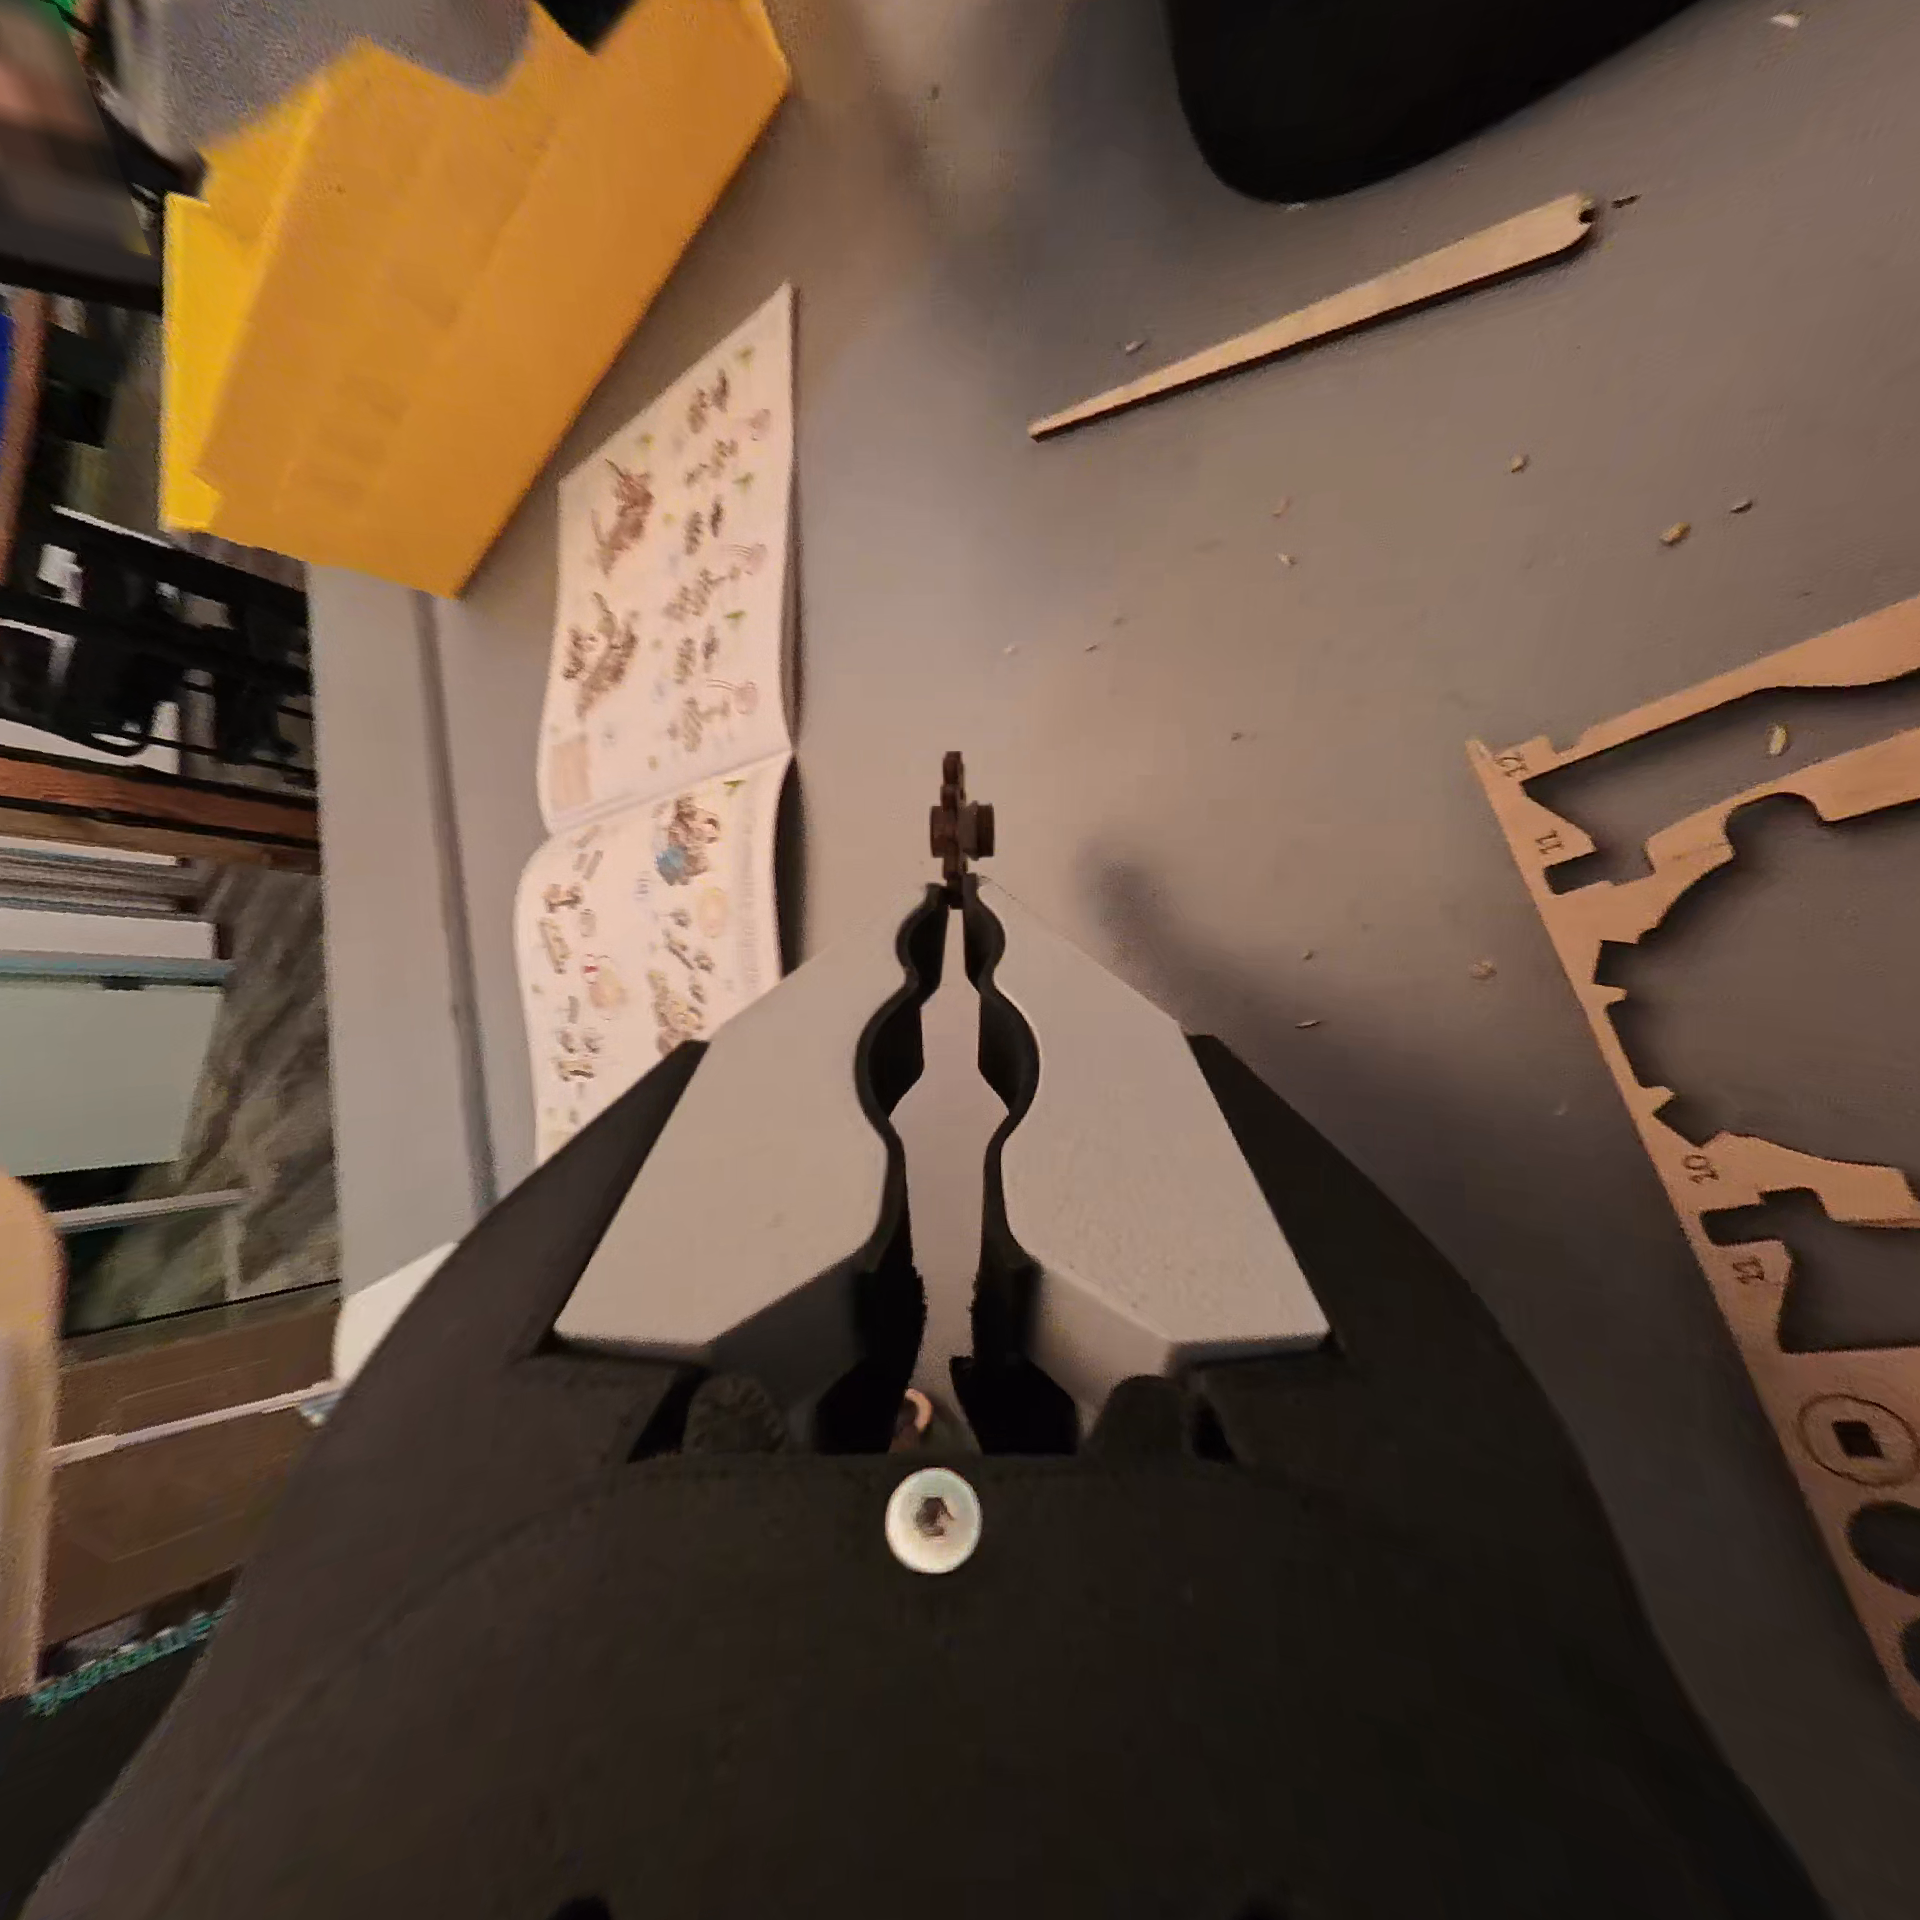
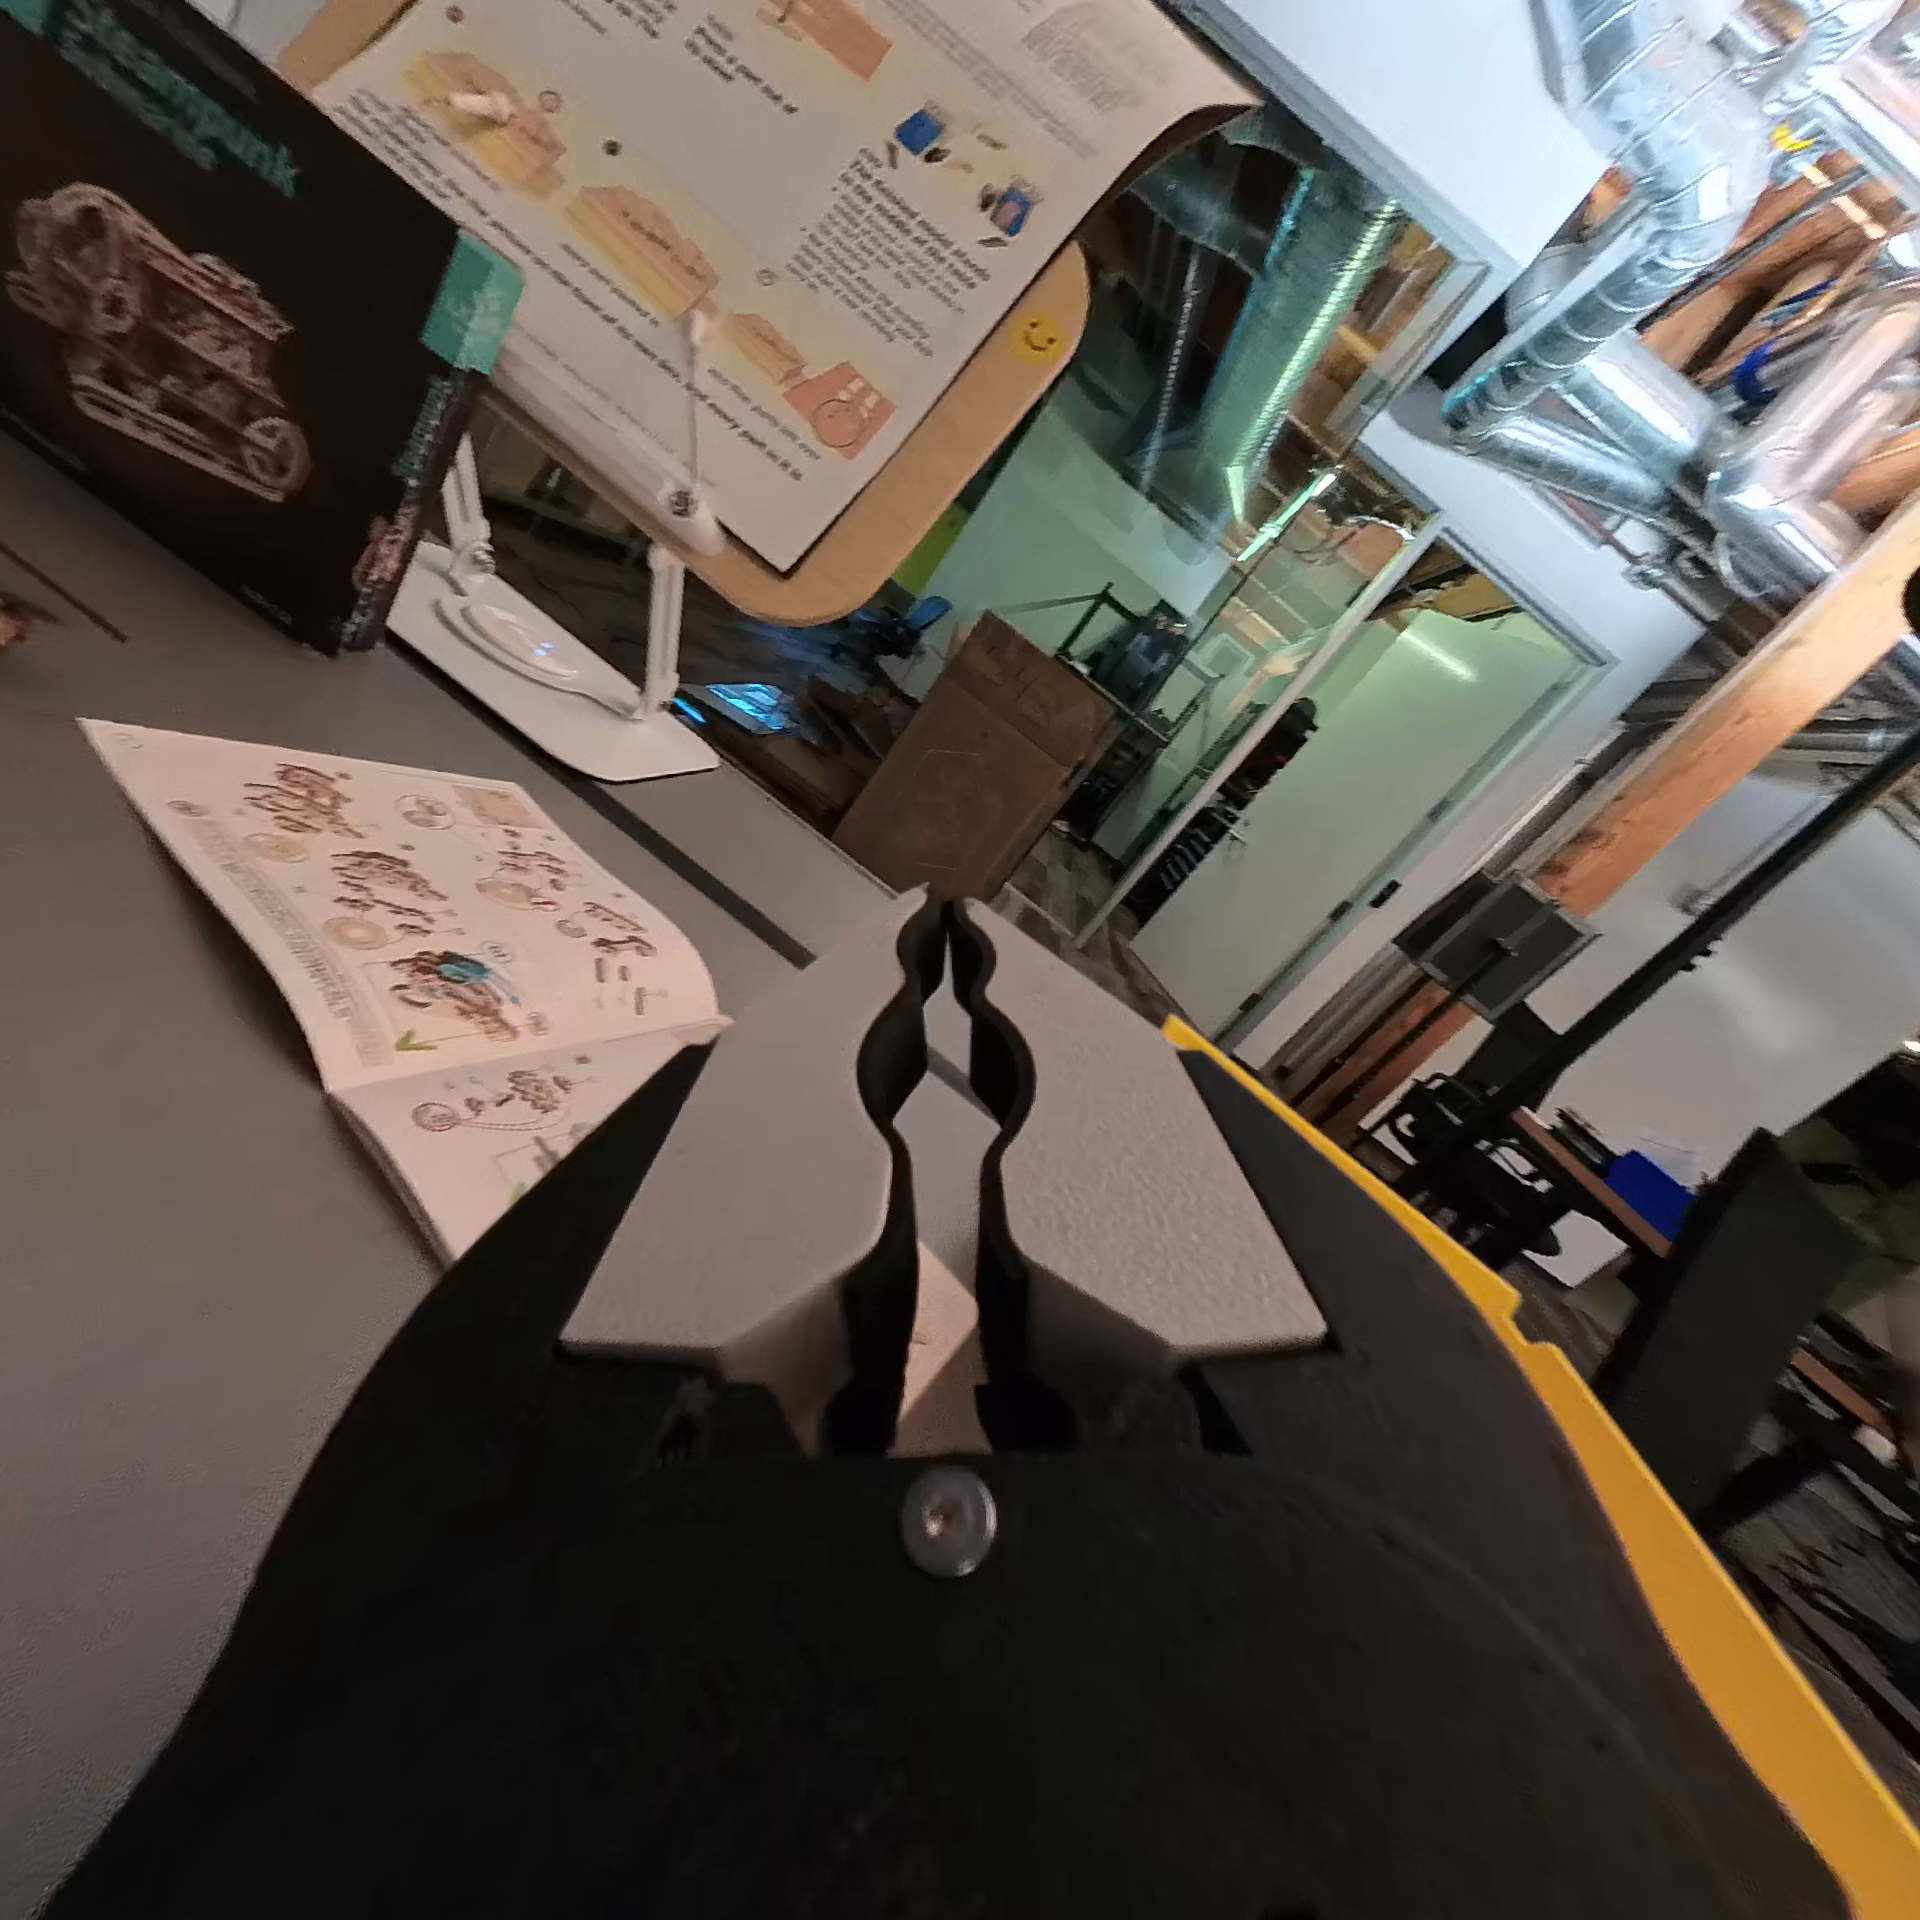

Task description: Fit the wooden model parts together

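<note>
My left gripper (image 1: pixel 954 894) is shut on a small dark wooden gear part (image 1: pixel 958 821), held edge-on above the grey table (image 1: pixel 1195 644). A punched-out wooden parts sheet (image 1: pixel 1621 1049) lies at the right and a thin wooden strip (image 1: pixel 1320 317) at the upper right. My right gripper (image 2: pixel 948 914) is shut with nothing visible between its tips, raised over the table edge and pointing out into the room. The left gripper does not show in the right wrist view.
An open instruction booklet (image 1: pixel 665 707) (image 2: pixel 416 935) lies on the table. A yellow bin (image 1: pixel 436 281) (image 2: pixel 1558 1455) stands beside it. A dark kit box (image 2: pixel 208 343), a white stand (image 2: pixel 561 644) holding an instruction board (image 2: pixel 790 208), and wood crumbs (image 1: pixel 1486 971) are nearby. Left tips to right tips: about 20 centimetres.
</note>
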### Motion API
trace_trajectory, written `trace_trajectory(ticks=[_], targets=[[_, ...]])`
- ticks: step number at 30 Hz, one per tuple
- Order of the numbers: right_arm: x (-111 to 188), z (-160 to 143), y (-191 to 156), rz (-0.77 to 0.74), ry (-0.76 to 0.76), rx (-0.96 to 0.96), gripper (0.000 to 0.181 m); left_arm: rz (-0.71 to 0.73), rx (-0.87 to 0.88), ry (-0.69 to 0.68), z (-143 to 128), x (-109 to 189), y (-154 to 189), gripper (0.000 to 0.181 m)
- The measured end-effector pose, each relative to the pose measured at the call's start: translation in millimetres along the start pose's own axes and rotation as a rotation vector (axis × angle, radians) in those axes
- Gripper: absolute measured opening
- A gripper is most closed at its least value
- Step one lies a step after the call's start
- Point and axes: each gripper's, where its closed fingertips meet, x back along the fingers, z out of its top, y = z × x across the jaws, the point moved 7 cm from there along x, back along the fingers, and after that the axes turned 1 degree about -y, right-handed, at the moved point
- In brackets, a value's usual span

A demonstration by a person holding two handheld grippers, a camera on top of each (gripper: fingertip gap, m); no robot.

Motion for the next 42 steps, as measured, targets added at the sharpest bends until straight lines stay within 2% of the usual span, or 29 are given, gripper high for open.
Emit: trace_trajectory(ticks=[9,17,31,34,37,42], targets=[[0,-4,6,-0.037,-0.016,-0.017,0.000,0.006,0.008,-0.048,-7,-2,-1,0.000],[1,-4,7,-0.044,-0.011,-0.028,0.000,0.015,0.005,-0.034,-3,-1,-2,0.000],[1,-4,7,-0.048,-0.011,-0.025,0.000,0.058,0.038,0.025,14,-2,-4,0.000],[1,-4,8,-0.051,-0.011,-0.027,0.000,0.085,0.109,0.063,26,-4,-8,0.000],[1,-4,8,-0.049,-0.011,-0.028,0.000,0.132,0.094,0.077,37,-4,-8,0.000],[1,-4,7,-0.046,-0.012,-0.023,0.000,0.142,0.087,0.071,35,-6,-8,0.000]])
